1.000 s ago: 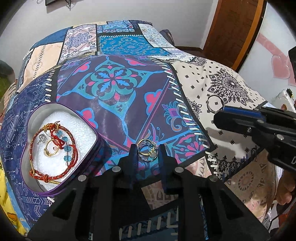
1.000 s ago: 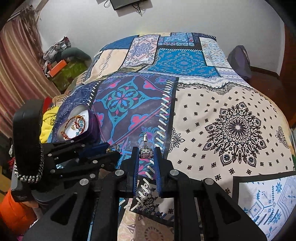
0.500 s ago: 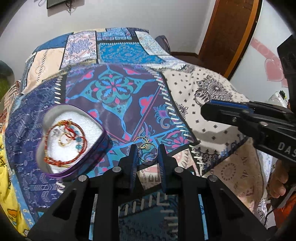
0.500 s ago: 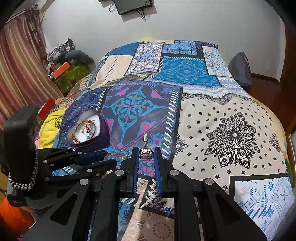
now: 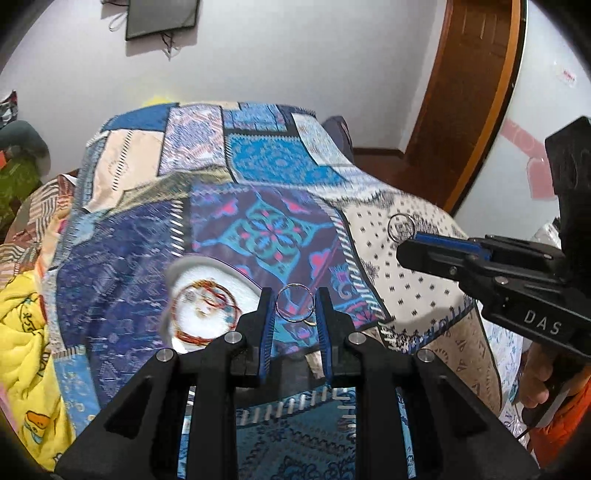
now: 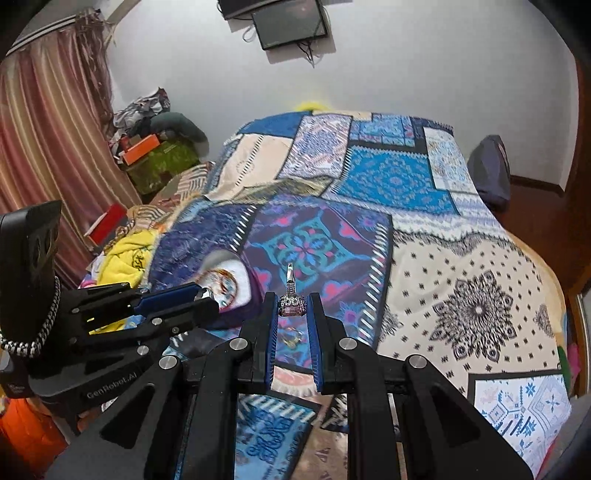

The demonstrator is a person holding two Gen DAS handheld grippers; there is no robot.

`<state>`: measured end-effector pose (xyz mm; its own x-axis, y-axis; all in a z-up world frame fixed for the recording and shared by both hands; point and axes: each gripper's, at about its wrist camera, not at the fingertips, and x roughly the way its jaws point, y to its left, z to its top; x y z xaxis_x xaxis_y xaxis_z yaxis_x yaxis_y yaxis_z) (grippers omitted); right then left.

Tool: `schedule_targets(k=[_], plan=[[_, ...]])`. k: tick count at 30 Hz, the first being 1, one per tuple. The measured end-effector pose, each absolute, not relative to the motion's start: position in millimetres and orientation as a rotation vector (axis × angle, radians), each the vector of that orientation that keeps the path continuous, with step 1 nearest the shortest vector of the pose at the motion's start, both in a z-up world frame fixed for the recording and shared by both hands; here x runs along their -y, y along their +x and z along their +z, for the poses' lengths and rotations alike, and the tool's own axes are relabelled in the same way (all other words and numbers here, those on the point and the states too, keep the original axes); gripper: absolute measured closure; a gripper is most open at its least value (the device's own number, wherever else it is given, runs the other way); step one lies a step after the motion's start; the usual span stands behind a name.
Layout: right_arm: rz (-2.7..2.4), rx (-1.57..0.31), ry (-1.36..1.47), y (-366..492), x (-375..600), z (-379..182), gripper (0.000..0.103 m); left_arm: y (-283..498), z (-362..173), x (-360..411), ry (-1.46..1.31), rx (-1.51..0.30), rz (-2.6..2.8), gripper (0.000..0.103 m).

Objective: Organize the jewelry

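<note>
Left gripper [image 5: 294,303]: jaws closed on a thin silver hoop ring [image 5: 295,303], held upright between the blue pads; a second gold-toned ring [image 5: 309,322] hangs at its lower right edge, partly hidden by the right pad.

Right gripper [image 6: 291,305]: jaws closed on a stone-set ring [image 6: 291,306], its pink stone between the pads and its silver band standing up above them. In the left wrist view the same ring shows as a bare circle at the gripper's tip.

Jewelry box [image 5: 207,266]: purple-walled, white-lined, open, resting on the bedspread to the left of the left gripper. Contents: a red and gold corded bracelet [image 5: 192,334] coiled round smaller pieces too blurred to name. In the right wrist view the left gripper's tip lies across the box's near side and hides part of it.

Patchwork bedspread [image 6: 461,280]: blue, purple and cream panels, covering the bed under both grippers.

Surroundings:
- yellow printed blanket [image 5: 22,325] bunched at the bed's left edge.
- Striped curtain [image 6: 40,140] at far left.
- Pile of clothes and an orange box [image 6: 142,144] beside the curtain.
- Wall-mounted screen [image 6: 291,27] with dangling cables.
- Wooden door [image 5: 476,96] at right.
- Dark bag [image 6: 489,170] beyond the bed's far right corner.
- Person's hand [image 5: 535,376] on the right gripper's handle, orange sleeve below.
</note>
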<state>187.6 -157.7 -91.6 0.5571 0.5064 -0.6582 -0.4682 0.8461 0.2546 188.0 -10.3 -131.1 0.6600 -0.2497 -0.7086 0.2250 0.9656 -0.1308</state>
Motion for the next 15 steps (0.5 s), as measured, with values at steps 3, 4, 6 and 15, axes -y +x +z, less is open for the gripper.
schedule_targets(k=[3, 4, 6, 15], plan=[[0.592, -0.776, 0.047, 186.8, 149.1, -85.4, 0.089, 185.6, -123.8, -0.2, -0.046, -0.784, -0.253, 0.082], [0.599, -0.770, 0.045, 186.7, 145.6, -83.4, 0.089, 184.6, -121.1, -4.6, -0.052, -0.776, -0.247, 0.082], [0.611, -0.760, 0.040, 186.0, 139.0, -79.7, 0.089, 183.6, -117.3, -12.4, -0.062, -0.764, -0.234, 0.082], [0.672, -0.733, 0.019, 189.9, 106.7, -74.0, 0.089, 181.9, -110.3, -51.5, -0.091, -0.724, -0.166, 0.082]])
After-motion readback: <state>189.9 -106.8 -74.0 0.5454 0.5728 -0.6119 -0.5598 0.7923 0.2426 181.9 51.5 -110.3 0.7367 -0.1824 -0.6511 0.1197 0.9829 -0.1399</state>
